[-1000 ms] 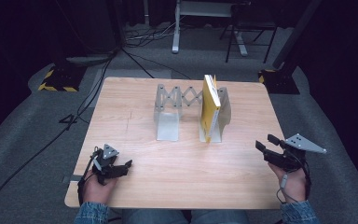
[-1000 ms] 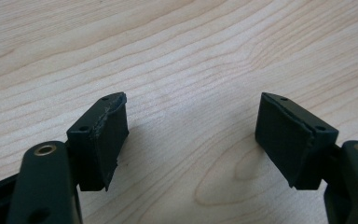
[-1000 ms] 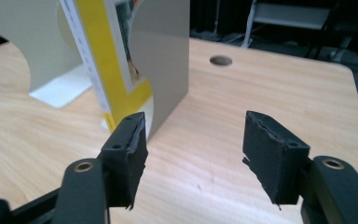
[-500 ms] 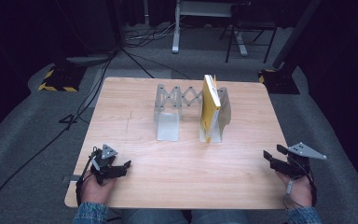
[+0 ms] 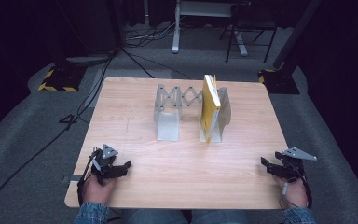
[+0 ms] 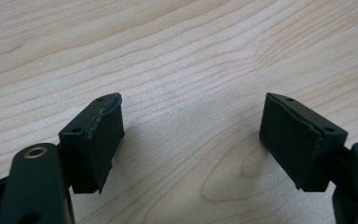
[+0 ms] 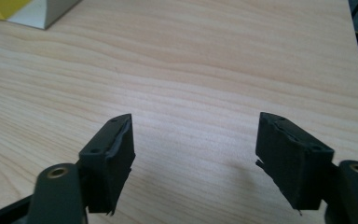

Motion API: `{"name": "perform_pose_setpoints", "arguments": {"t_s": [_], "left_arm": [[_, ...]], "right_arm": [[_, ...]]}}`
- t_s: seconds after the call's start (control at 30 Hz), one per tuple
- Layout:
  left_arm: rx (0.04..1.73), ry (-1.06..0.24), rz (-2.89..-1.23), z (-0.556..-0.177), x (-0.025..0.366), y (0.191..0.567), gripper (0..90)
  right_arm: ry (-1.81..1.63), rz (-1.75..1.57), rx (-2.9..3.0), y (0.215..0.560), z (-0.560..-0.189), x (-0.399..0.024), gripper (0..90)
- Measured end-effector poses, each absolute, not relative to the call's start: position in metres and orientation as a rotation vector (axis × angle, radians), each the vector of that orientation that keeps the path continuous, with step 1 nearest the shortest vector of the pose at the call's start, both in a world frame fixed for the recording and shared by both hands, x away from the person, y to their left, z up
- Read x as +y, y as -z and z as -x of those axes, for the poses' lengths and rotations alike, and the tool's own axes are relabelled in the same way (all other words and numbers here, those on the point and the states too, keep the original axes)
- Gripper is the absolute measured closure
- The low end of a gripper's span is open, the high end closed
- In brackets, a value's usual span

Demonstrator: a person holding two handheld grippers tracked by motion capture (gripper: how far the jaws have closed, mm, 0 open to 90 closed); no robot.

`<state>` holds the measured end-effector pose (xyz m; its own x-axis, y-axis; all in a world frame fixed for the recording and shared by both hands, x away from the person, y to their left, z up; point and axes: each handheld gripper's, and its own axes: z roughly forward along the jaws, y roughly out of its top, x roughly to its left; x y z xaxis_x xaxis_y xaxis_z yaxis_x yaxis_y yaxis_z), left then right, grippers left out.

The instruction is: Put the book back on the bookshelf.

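A yellow book (image 5: 209,107) stands upright in the right end of a grey expanding metal rack (image 5: 168,114) at the middle of the wooden table (image 5: 135,116). A corner of the yellow book (image 7: 2,7) and of the rack's grey base (image 7: 51,14) shows at the top left of the right gripper view. My left gripper (image 5: 123,167) rests low at the table's front left, open and empty (image 6: 191,135). My right gripper (image 5: 265,163) sits at the front right edge, open with bare wood between its jaws (image 7: 193,149). Both grippers' jaws have just been opening.
The rack's left section (image 5: 168,126) holds nothing. Beyond the table lie black cables (image 5: 98,79), a yellow-and-black striped block (image 5: 58,79) at the left and metal stand legs (image 5: 233,37) on grey carpet.
My right gripper has dropped from above the table's right edge down to table level and come nearer the front edge. The left gripper has stayed put.
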<state>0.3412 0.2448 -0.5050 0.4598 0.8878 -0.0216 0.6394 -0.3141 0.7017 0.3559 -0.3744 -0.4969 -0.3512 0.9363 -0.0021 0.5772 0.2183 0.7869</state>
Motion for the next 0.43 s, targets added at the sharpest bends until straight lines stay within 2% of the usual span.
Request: {"name": "perform_pose_setpoints", "arguments": {"t_s": [0.2,0.3,0.43], "left_arm": [[1.276,-0.499,-2.055,-0.3418,0.2438,0.5051,21.7],[1.282,-0.500,-2.054,-0.3419,0.2432,0.5051,21.3],[1.283,-0.500,-2.055,-0.3419,0.2431,0.5050,21.2]], "right_arm": [[-0.910,-1.437,2.041,0.5042,-0.3593,-0.3735,21.5],[-0.889,-1.467,2.025,0.5048,-0.3624,-0.3740,13.7],[-0.875,-1.482,2.018,0.5051,-0.3635,-0.3738,12.0]]}}
